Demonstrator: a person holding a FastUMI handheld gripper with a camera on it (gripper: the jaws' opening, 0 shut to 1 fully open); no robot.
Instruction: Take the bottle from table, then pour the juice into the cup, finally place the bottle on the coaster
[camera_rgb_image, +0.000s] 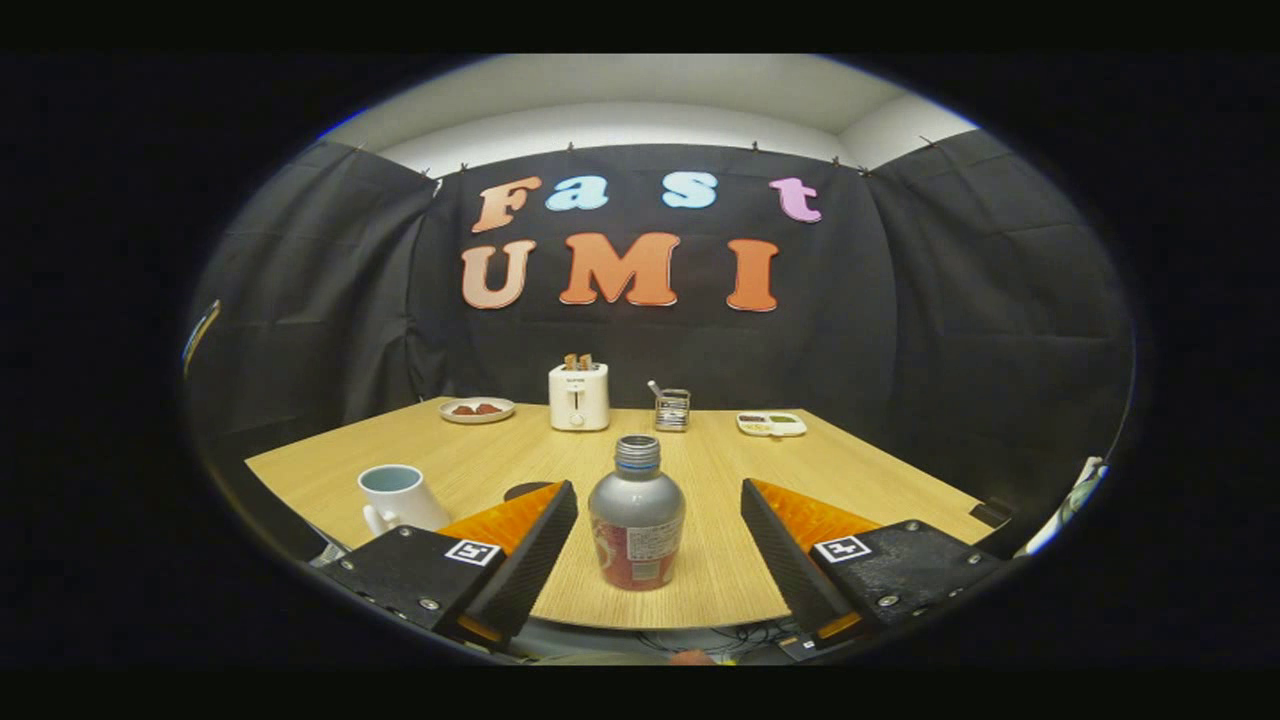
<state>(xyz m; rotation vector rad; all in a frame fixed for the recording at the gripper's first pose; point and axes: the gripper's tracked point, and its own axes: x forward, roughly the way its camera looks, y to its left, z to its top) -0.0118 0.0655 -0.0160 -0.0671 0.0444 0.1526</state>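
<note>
The gripper (660, 515) is spreading its fingers wide around the upright bottle (636, 514), touching nothing; its label print is too small to read. The cup (398, 497) is sitting lower left.

The gripper (660, 505) is standing wide open, its fingers flanking the bottle (636, 513) without touching it. The bottle is standing upright on the table (720, 470), uncapped. Left of the bottle a cup (399, 497) is sitting, with a dark coaster (528, 490) showing between them. Beyond the bottle a toaster (579, 396) is standing.
</note>
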